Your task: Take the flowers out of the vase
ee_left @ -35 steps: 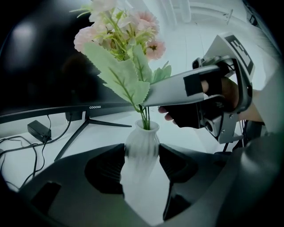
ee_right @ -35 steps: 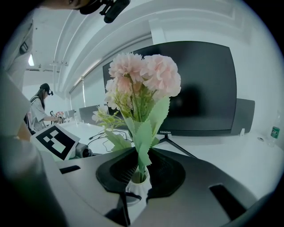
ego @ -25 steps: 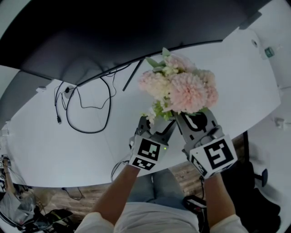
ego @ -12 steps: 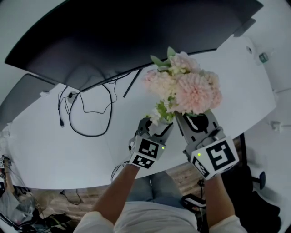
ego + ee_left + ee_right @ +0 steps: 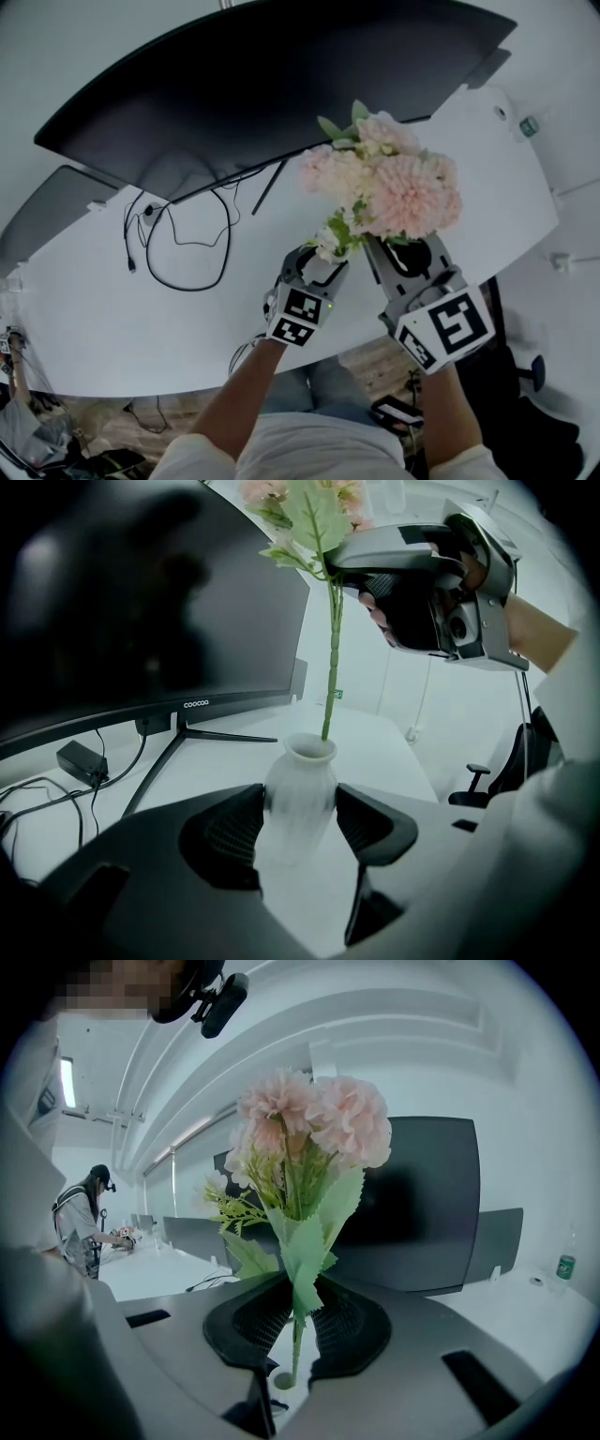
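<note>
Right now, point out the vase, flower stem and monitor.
vase [image 5: 298,799]: left gripper view, its white body.
flower stem [image 5: 332,667]: left gripper view, mid-stalk.
monitor [image 5: 281,84]: head view, dark panel.

The vase [image 5: 298,794] stands on the table [image 5: 394,733], in front of the monitor [image 5: 141,602]. The flowers [image 5: 389,183] rise from its mouth, high above it. A cable [image 5: 187,288] loops on the table left of the vase. The left gripper [image 5: 319,260] flanks the vase, and the right gripper [image 5: 298,1312] clasps the stem above it.

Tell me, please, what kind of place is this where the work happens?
Most likely an office or lab workspace. A wide white desk carries a large curved monitor with loose cables beside it, and an office chair stands next to the desk.
</note>
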